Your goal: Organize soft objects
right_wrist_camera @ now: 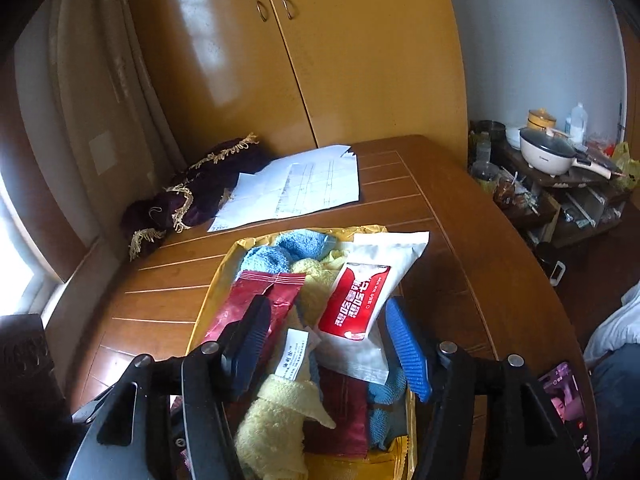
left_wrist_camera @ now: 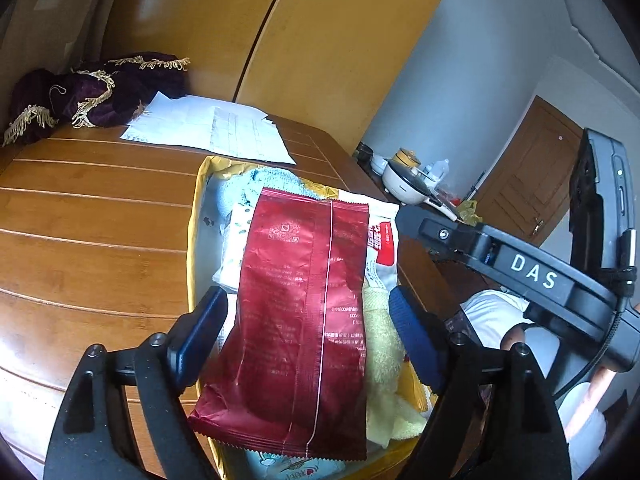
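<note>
A yellow tray on the wooden table holds a pile of soft things. On top lies a long red foil packet, back side up. My left gripper is open and straddles it, both pads clear of its edges. Under it show a white-and-red packet, a yellow towel and a light blue towel. My right gripper is open above the near end of the pile, over a yellow towel with a white label. Beyond it lie the white-and-red packet, the red packet and the blue towel.
A purple velvet cloth with gold fringe and loose papers lie at the table's far end, before a wooden wardrobe. A low side table with a white cooker stands right. A lit phone rests at the table's near right edge.
</note>
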